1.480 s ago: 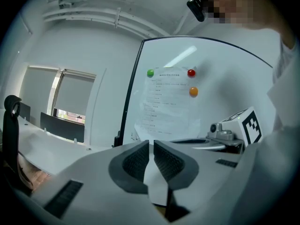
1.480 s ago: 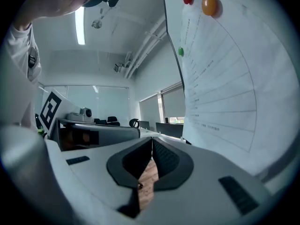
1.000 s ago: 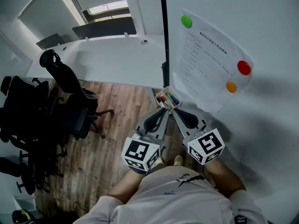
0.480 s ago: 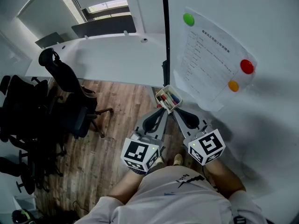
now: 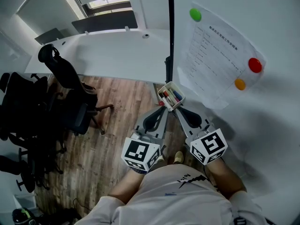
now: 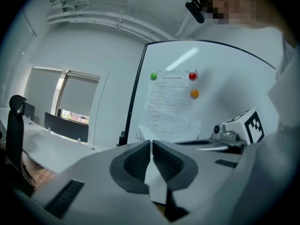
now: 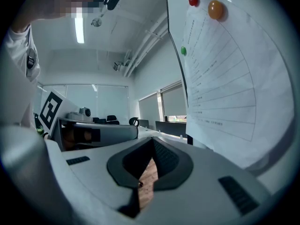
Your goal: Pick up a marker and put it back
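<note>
A small white tray [image 5: 177,88] hangs on the whiteboard's lower left edge and holds red, blue and black markers [image 5: 170,96]. Both grippers point up at it from just below, side by side, without touching it. My left gripper [image 5: 164,111] has its ribbed pads [image 6: 139,161] pressed together at the tip after closing the last bit, with nothing between them. My right gripper [image 5: 177,110] also has its pads [image 7: 165,157] meeting at the tip, and it is empty. No marker is held. The tray does not show in either gripper view.
The whiteboard [image 5: 272,125] fills the right side, with a printed sheet [image 5: 220,60] under green [image 5: 195,14], red [image 5: 255,64] and orange [image 5: 240,84] magnets. Black office chairs [image 5: 56,107] stand on the wooden floor [image 5: 108,144] at left, beside a white desk [image 5: 108,55].
The head view has shifted a little, so the board and tray sit slightly higher and further right. Both grippers stay in the same spot beneath the tray.
</note>
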The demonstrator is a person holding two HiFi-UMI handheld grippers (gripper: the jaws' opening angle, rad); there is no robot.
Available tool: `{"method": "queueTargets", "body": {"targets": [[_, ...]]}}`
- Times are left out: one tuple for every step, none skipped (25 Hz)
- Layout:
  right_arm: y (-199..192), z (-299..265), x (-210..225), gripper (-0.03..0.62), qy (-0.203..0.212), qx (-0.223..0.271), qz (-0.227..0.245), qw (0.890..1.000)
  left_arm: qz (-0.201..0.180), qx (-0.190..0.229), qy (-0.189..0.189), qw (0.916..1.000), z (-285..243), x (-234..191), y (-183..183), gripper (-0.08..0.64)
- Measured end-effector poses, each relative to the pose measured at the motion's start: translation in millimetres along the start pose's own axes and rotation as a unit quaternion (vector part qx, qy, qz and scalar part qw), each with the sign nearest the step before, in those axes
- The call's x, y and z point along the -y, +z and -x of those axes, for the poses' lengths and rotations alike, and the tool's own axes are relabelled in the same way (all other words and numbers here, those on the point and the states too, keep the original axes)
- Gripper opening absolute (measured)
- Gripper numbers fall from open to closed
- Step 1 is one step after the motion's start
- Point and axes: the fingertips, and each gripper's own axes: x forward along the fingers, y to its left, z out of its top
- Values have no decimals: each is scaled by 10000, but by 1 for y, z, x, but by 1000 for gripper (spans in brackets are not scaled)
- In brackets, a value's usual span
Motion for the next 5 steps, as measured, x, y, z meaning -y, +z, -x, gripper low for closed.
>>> {"method": "queueTargets", "body": {"targets": [[0,-1,0,14,-6,-4,3,10000,6,-5,-4,10000,0,-1,-1,25],[0,-2,0,14,-12,-7,12,10000,10,-9,-9,10000,0,-1,-1,25],[-1,-2,0,14,-19,-9,19,10000,11,-10,-11,10000,0,-2,-2,25],[-1,-3,0,14,-25,-11,24,10000,10,-11,-11,10000,0,-3,-2,25],[-2,-4,0,14,-31,-12,27,10000,7,-11,-10,10000,0,-4,-3,25]]}}
